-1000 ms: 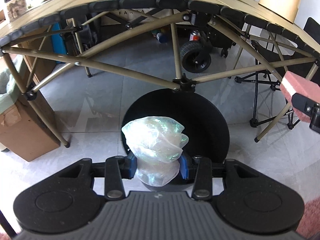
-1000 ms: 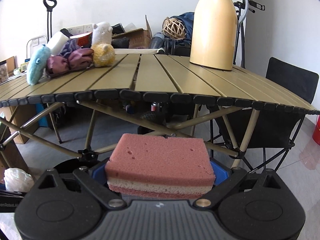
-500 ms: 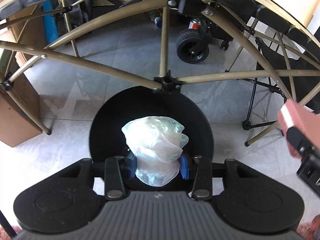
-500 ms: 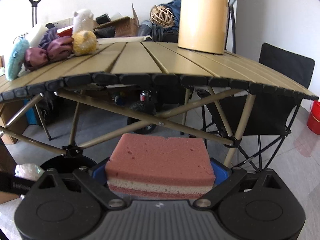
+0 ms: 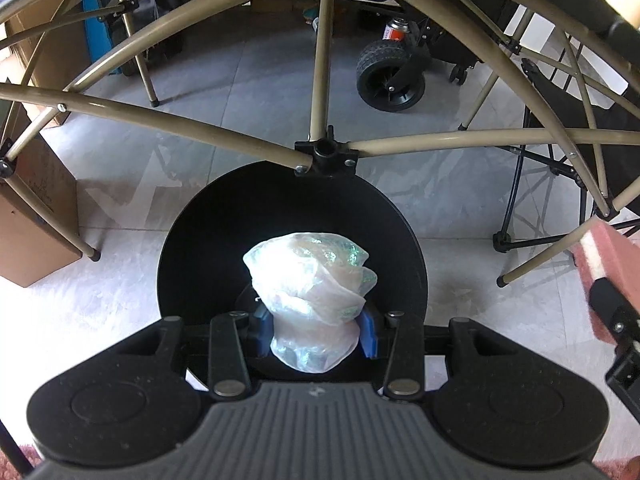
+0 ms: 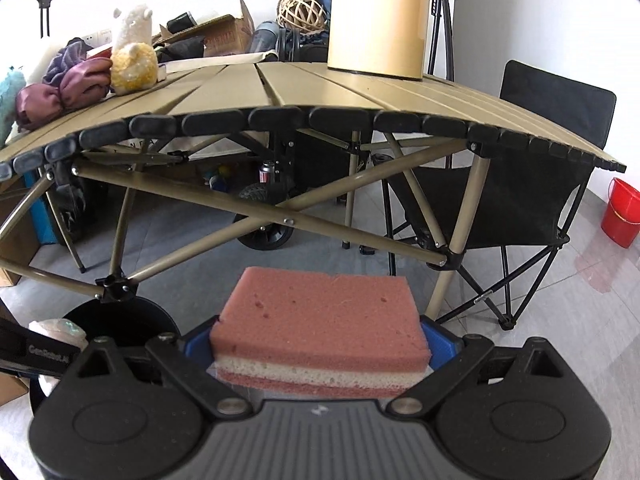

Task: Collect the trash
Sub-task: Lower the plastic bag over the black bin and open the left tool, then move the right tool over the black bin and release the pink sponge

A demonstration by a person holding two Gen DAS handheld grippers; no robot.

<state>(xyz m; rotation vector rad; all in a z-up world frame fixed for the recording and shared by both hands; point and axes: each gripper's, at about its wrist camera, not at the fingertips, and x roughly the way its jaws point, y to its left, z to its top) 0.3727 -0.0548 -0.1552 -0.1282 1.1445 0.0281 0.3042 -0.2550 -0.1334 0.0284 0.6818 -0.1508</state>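
A grey tiled floor (image 5: pixel 256 80) runs beneath a tan slatted folding tabletop (image 6: pixel 320 88) on crossed metal legs, with a black folding chair (image 6: pixel 532 184) at the right of the right wrist view and a red bucket (image 6: pixel 622 212) at its far right edge. In the lower middle of the left wrist view, the left claw (image 5: pixel 314 334) pinches a crumpled translucent plastic bag (image 5: pixel 312 296) directly above the dark mouth of a round black trash bin (image 5: pixel 200 248) standing on the floor. In the lower middle of the right wrist view, the right claw (image 6: pixel 320 344) is clamped on a pink-and-cream layered rectangular sponge (image 6: pixel 320 320), which hangs off to the bin's side, not over it. Judging by this, neither piece is binned yet: the bag looks ready to drop, and the sponge would follow.
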